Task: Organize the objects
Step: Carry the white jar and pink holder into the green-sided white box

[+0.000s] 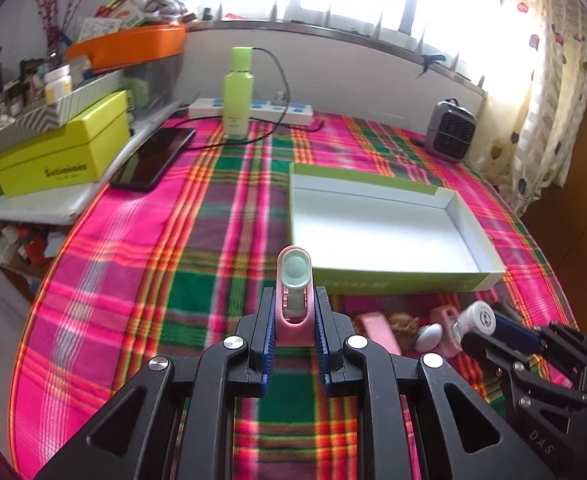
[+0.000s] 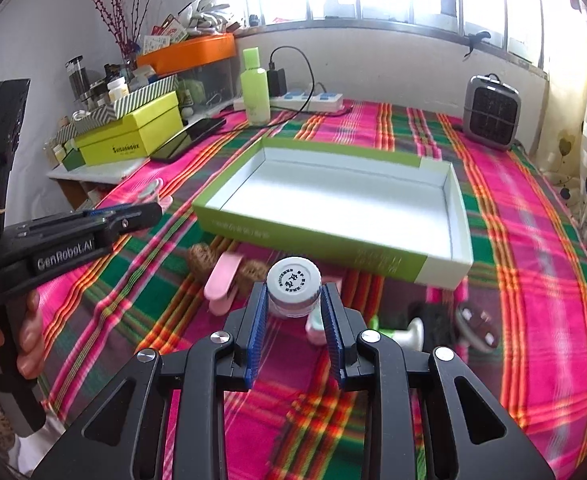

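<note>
Only the right wrist view shows us a hand (image 2: pixel 29 336) gripping the left gripper's handle, marked "GenRobot.AI". The left gripper (image 1: pixel 293 312) pinches a pink roller tool (image 1: pixel 294 280) between nearly closed fingers; beyond its tips lies the open box (image 1: pixel 393 280). The right gripper (image 2: pixel 293 304) clamps a white-capped jar (image 2: pixel 293 286), whose cap print we cannot read, just short of the box.
</note>
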A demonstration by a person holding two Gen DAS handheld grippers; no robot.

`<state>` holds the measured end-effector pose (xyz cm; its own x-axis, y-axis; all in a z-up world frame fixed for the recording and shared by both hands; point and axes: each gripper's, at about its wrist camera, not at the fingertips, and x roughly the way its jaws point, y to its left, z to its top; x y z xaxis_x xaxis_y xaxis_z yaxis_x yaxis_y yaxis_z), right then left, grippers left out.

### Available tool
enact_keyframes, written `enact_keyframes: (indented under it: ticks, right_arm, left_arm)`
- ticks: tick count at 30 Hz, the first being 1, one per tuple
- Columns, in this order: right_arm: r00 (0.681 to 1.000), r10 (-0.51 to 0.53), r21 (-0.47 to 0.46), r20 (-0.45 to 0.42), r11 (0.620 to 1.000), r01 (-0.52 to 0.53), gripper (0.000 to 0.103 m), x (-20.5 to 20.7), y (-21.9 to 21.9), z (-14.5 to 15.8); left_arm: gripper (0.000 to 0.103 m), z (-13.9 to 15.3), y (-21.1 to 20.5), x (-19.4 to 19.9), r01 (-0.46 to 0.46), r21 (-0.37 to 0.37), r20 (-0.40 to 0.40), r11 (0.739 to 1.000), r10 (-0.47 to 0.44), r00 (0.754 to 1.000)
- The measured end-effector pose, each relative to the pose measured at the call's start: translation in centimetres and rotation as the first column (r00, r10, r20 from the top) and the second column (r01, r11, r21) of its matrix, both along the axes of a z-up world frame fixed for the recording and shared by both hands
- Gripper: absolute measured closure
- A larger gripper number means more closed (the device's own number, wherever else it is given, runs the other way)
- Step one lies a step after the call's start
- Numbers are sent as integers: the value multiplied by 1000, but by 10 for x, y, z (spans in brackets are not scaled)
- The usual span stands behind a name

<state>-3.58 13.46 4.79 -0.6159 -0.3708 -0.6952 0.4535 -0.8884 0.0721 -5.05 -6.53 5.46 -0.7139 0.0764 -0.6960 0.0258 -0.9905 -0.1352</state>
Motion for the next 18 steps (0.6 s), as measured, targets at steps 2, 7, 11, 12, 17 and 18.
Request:
enact_keyframes:
  ticks: [2,7,11,12,17,18]
  right_arm:
    - [1000,-3,-2,0,1000,3,74,-7,1,3]
    - [1000,-13,-9,16,1000,13,74,-27,4,6]
    - [999,-13,-8,35,1000,13,74,-48,3,7]
    - [999,-16,-9,38,1000,16,74,-53,4,7]
    - [998,-15,6,56,1000,15,74,-84,0,3]
    - [998,-19,13,58,1000,18,74,-90,-1,2]
  left_arm:
    - [87,2,4,-5,11,-4,-2,1000,-11,1000]
    - [87,5,12,-19,46,5,0,999,-46,999]
    - [87,5,18,-38,61,9,7,998,-61,998]
    - [87,4,21,-44,75,10,11,997,-75,997]
    - [87,-3,30,-69,93,-1,40,996,-93,995]
    - [87,-4,31,-73,94,0,45,996,-93,995]
